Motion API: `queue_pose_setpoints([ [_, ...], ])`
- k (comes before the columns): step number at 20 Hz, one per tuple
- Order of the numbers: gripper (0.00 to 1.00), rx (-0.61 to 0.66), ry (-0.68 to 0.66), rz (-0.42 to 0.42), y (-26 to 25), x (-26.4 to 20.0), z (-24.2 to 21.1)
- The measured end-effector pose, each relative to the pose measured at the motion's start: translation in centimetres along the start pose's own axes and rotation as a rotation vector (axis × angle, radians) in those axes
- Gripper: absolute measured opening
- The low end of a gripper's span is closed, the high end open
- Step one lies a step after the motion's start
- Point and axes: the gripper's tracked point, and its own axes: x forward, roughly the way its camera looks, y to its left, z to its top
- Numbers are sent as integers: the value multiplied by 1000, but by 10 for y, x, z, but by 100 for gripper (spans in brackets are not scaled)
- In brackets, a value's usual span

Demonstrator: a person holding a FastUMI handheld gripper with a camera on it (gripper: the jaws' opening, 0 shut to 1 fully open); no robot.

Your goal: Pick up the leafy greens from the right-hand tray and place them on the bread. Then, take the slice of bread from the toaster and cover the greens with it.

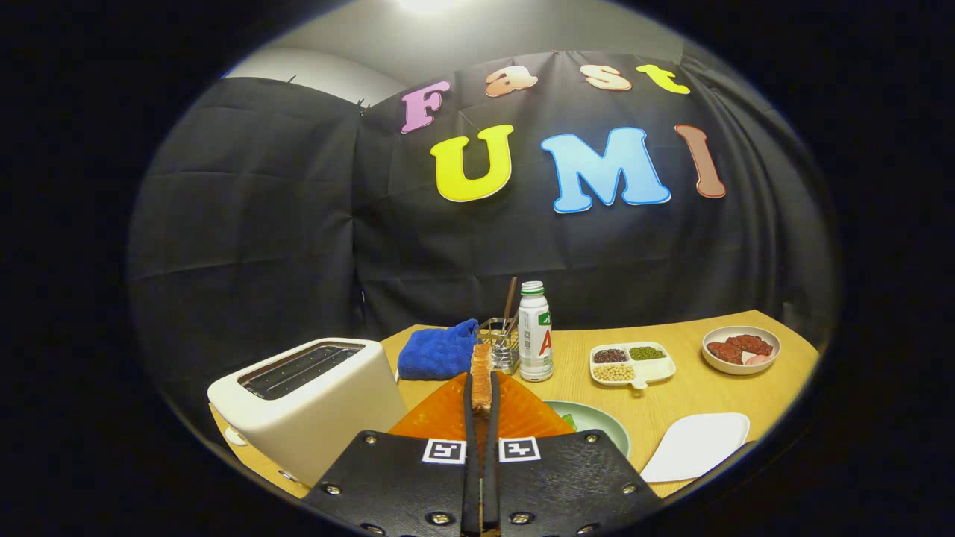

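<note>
Right between the gripper's [481, 399] two fingers, a slice of bread [481, 373] stands on edge, pinched from both sides and held above the table [694, 395]. Below it lies an orange mat [522, 418], with a green plate [604, 425] just to its right, a bit of leafy greens [568, 421] showing at the plate's near edge. The toaster [313, 399] sits to the left, its slots empty. Beyond are a blue cloth [436, 350], a bottle [535, 332], a divided dish of beans [630, 363], a bowl [741, 348] and a white tray [697, 446].

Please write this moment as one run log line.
gripper: shut on bread slice, edge-up | toaster: slots empty | position: above orange mat | green plate: ahead-right
</note>
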Motion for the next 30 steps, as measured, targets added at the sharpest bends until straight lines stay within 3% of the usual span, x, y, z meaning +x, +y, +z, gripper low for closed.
queue_pose_setpoints([
  [3, 2, 66, 48, 14, -8, 9, -23],
  [12, 6, 74, 114, -109, -63, 20, -50],
  [14, 6, 42, 129, -125, -69, 22, -54],
  [17, 14, -26, 128, -167, -79, 23, -54],
  [18, 22, -52, 130, -174, -80, 23, -53],
  [24, 32, -175, 92, -246, -96, 13, -40],
  [30, 32, -214, 6, -254, -111, -24, -3],
])
